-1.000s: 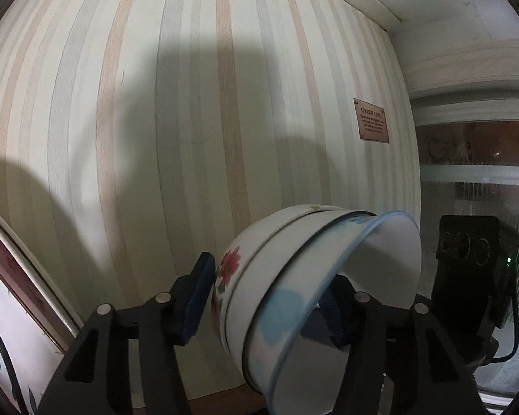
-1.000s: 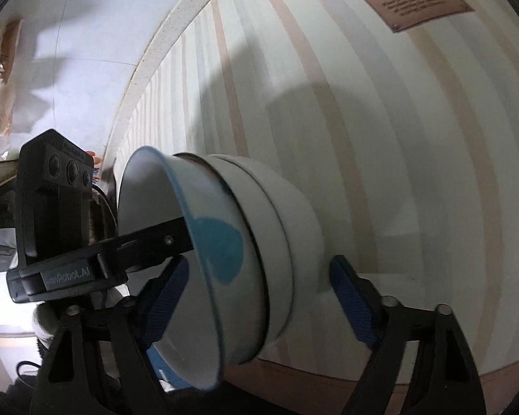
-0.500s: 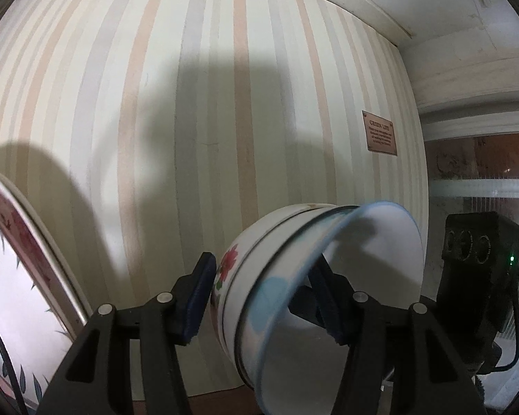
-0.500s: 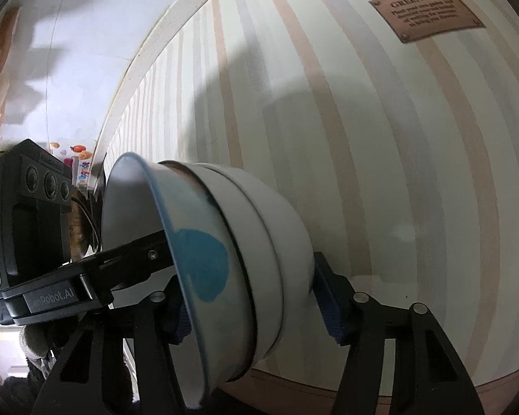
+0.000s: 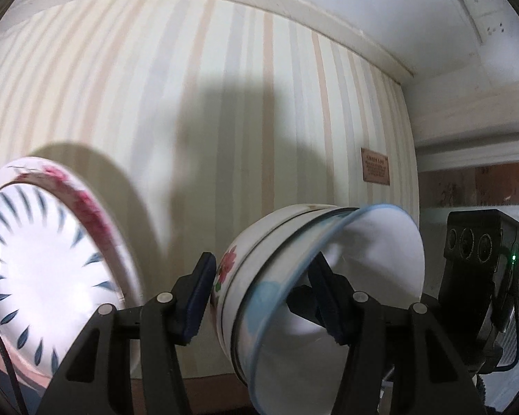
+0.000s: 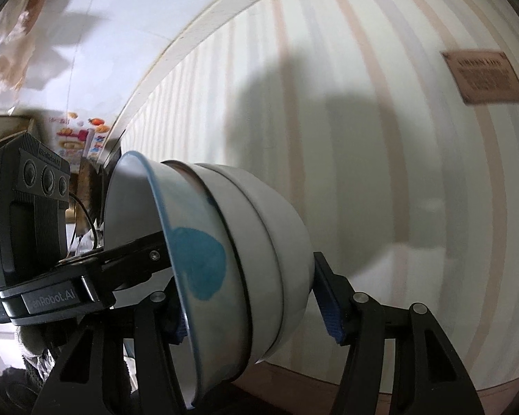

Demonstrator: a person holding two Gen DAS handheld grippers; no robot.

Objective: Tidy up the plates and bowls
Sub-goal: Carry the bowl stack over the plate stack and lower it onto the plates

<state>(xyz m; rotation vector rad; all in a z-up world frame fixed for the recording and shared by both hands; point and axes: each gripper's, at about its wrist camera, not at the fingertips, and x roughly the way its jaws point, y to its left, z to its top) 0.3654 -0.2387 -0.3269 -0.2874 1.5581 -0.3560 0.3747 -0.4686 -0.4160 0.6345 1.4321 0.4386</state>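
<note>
A nested stack of bowls point(image 5: 294, 276), tipped on its side, hangs between both grippers in front of a striped wall. The inner bowl has a blue rim and a blue patch; the outer one has a pink flower. My left gripper point(image 5: 266, 297) is shut on the stack, one finger outside, one inside the bowl. In the right wrist view my right gripper point(image 6: 252, 307) is shut on the same bowl stack point(image 6: 231, 263) from the other side. A white plate with blue leaf marks point(image 5: 41, 269) stands upright at the left, in front of a pink-rimmed plate.
The striped wall point(image 5: 225, 121) is close ahead, with a small brown plaque point(image 5: 376, 171). A brown surface edge point(image 6: 328, 387) runs along the wall's foot. A window area point(image 5: 474, 186) is at the right.
Both grippers have moved left along the wall with the bowl stack. The upright plates have come into the left wrist view and now show nearly whole.
</note>
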